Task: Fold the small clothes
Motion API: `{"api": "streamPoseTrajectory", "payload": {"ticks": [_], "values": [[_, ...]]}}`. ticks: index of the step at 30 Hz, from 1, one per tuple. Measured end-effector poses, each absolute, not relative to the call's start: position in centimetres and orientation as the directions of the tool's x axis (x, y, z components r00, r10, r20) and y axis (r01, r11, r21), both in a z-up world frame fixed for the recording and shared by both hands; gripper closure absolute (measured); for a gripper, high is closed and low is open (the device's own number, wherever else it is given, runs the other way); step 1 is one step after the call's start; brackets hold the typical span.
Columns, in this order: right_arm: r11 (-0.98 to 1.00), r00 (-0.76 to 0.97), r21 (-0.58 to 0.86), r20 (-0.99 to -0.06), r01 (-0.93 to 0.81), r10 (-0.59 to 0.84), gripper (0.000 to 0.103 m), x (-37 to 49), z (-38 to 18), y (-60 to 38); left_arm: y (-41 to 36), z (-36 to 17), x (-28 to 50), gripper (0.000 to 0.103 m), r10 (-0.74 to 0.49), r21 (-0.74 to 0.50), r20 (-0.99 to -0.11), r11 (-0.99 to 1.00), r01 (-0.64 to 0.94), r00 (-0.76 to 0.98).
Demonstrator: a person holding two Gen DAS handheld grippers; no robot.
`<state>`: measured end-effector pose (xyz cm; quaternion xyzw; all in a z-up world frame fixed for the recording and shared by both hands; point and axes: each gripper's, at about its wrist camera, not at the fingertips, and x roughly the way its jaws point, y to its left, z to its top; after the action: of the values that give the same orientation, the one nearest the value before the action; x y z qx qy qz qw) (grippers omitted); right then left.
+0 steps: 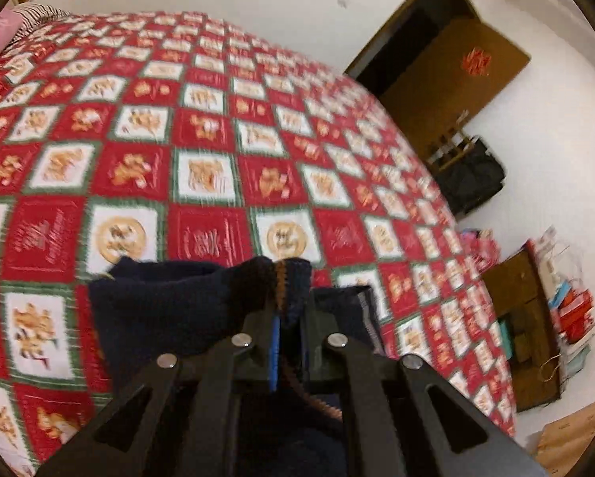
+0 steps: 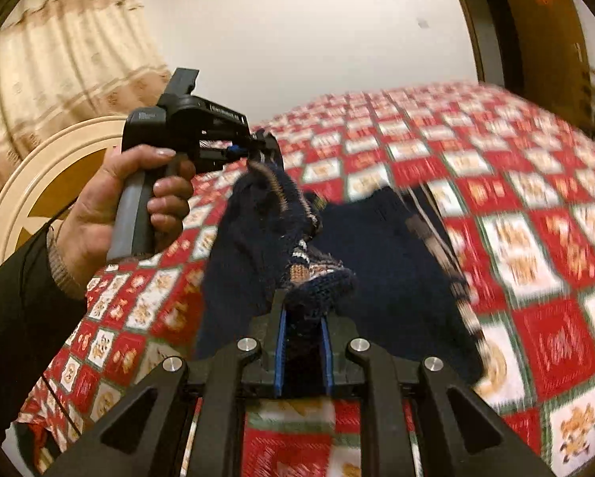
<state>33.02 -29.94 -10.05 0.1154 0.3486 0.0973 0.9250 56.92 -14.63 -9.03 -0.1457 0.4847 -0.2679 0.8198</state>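
Note:
A small navy knitted sweater (image 2: 384,262) with tan and white patterned bands hangs lifted above the red, white and green quilt (image 2: 535,206). In the right wrist view my right gripper (image 2: 302,310) is shut on a bunched patterned edge of it. A hand carries my left gripper (image 2: 263,147) at upper left, and that one pinches another corner of the same sweater. From the left wrist camera, the left gripper (image 1: 287,310) is shut on a navy fold of the sweater (image 1: 170,302) with an orange stripe. The cloth sags between the two grips.
The quilt (image 1: 202,127) covers a wide bed. A brown door (image 1: 452,67), a dark bag (image 1: 472,183) and a cluttered low cabinet (image 1: 535,318) line the right wall. A cream headboard (image 2: 59,167) and curtain (image 2: 59,47) stand at left. A striped pillow (image 1: 35,16) lies far left.

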Motion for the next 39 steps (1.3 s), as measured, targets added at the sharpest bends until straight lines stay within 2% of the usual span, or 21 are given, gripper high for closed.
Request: {"api": "streamPoseTrajectory", "payload": {"ticks": [3,6,8,9,10,11,12,13,16,18,20,27,28,29,31,36,39], "values": [[0.946,0.716,0.320,-0.650,-0.048,0.256,0.089,33.6,-12.5,-31.9,-16.8,-10.5,56.8,0.094,-0.567,-0.479,-0.744,0.822,0.309,0.353],[0.911,0.675,0.412,-0.679,0.026,0.287,0.089,34.6,-14.9,-35.0,-17.8,-9.8,56.0,0.091,-0.577,-0.479,-0.733,0.814,0.330,0.360],[0.878,0.654,0.476,-0.681,0.054,0.329,0.085,34.7,-15.9,-36.6,-18.1,-7.6,54.5,0.084,-0.546,-0.397,-0.725,0.829,0.394,0.419],[0.873,0.650,0.486,-0.678,0.044,0.344,0.081,34.5,-15.9,-36.9,-18.0,-6.6,53.7,0.070,-0.539,-0.360,-0.714,0.830,0.426,0.447],[0.877,0.648,0.480,-0.678,0.035,0.345,0.075,34.3,-15.7,-37.1,-17.6,-5.5,52.7,0.049,-0.525,-0.317,-0.698,0.836,0.447,0.487],[0.894,0.660,0.446,-0.683,0.041,0.311,0.062,33.7,-15.2,-37.4,-17.1,-4.7,52.0,0.037,-0.511,-0.287,-0.681,0.846,0.450,0.525],[0.906,0.675,0.420,-0.684,0.054,0.277,0.054,33.3,-14.7,-37.8,-16.2,-3.7,50.9,0.020,-0.510,-0.262,-0.649,0.846,0.464,0.564],[0.909,0.683,0.413,-0.680,0.058,0.266,0.054,33.0,-14.3,-38.1,-15.3,-3.0,49.9,0.012,-0.526,-0.250,-0.618,0.836,0.489,0.584],[0.911,0.730,0.408,-0.639,0.055,0.242,0.054,32.7,-12.2,-38.9,-13.4,-3.3,47.5,0.009,-0.480,-0.162,-0.603,0.856,0.491,0.638],[0.898,0.737,0.439,-0.604,-0.012,0.305,0.045,34.1,-10.9,-38.6,-12.0,-4.9,46.6,0.009,-0.459,-0.169,-0.618,0.870,0.463,0.638],[0.881,0.732,0.468,-0.577,-0.066,0.361,0.045,36.2,-10.2,-38.2,-10.6,-6.9,46.2,0.009,-0.417,-0.176,-0.646,0.896,0.407,0.639],[0.783,0.546,0.619,-0.636,-0.061,0.545,0.043,47.4,-14.2,-35.8,-7.3,-13.2,47.5,0.009,-0.324,-0.233,-0.738,0.946,0.226,0.592],[0.769,0.516,0.637,-0.639,-0.061,0.570,0.049,48.2,-14.8,-35.2,-7.3,-13.6,47.9,0.009,-0.328,-0.245,-0.742,0.945,0.218,0.584],[0.771,0.494,0.633,-0.649,-0.072,0.579,0.088,48.9,-15.1,-34.6,-7.4,-13.7,48.6,0.009,-0.324,-0.252,-0.746,0.946,0.204,0.581],[0.804,0.523,0.590,-0.662,-0.079,0.537,0.091,48.5,-14.2,-34.1,-8.3,-13.3,49.4,0.009,-0.321,-0.248,-0.744,0.947,0.204,0.587],[0.842,0.661,0.527,-0.593,-0.113,0.460,0.092,45.5,-9.5,-35.9,-12.1,-12.3,50.1,0.009,-0.318,-0.194,-0.747,0.944,0.267,0.584],[0.892,0.697,0.448,-0.623,-0.055,0.356,0.092,44.6,-8.8,-37.3,-14.9,-13.1,50.3,0.005,-0.286,-0.139,-0.778,0.947,0.291,0.559]]}}
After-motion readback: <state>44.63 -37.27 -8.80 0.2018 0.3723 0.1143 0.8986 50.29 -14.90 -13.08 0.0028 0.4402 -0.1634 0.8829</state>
